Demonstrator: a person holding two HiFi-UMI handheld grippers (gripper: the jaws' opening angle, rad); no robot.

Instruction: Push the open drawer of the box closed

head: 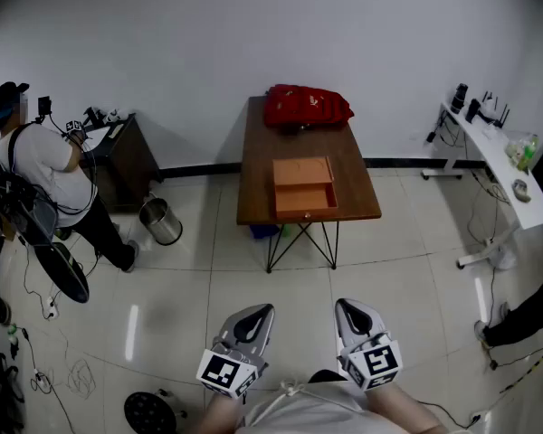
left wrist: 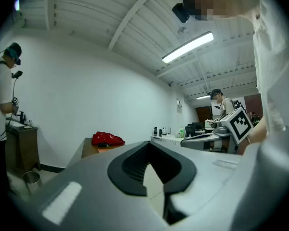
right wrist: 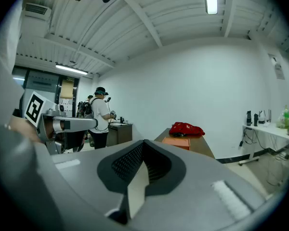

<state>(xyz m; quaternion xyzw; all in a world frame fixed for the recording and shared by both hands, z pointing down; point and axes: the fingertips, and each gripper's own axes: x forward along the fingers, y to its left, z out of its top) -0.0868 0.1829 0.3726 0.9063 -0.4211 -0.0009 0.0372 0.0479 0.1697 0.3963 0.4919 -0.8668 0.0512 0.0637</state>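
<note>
An orange box [head: 302, 186] lies on a brown wooden table [head: 253, 152] across the room, its drawer [head: 305, 201] pulled out toward me. A red bag [head: 306, 107] sits at the table's far end. Both grippers are held low and near my body, far from the table. My left gripper [head: 256, 315] and my right gripper [head: 350, 309] each point at the table with jaws together and nothing between them. The right gripper view shows its gripper [right wrist: 143, 146] shut, with the box [right wrist: 177, 141] and bag [right wrist: 186, 128] beyond. In the left gripper view, that gripper [left wrist: 148, 146] is shut, bag [left wrist: 107, 138] beyond.
A person [head: 38, 177] stands at the left by a dark cabinet [head: 128, 156]. A metal bin [head: 163, 221] sits left of the table. A white desk [head: 500, 163] with bottles runs along the right wall. Cables lie on the tiled floor at the left.
</note>
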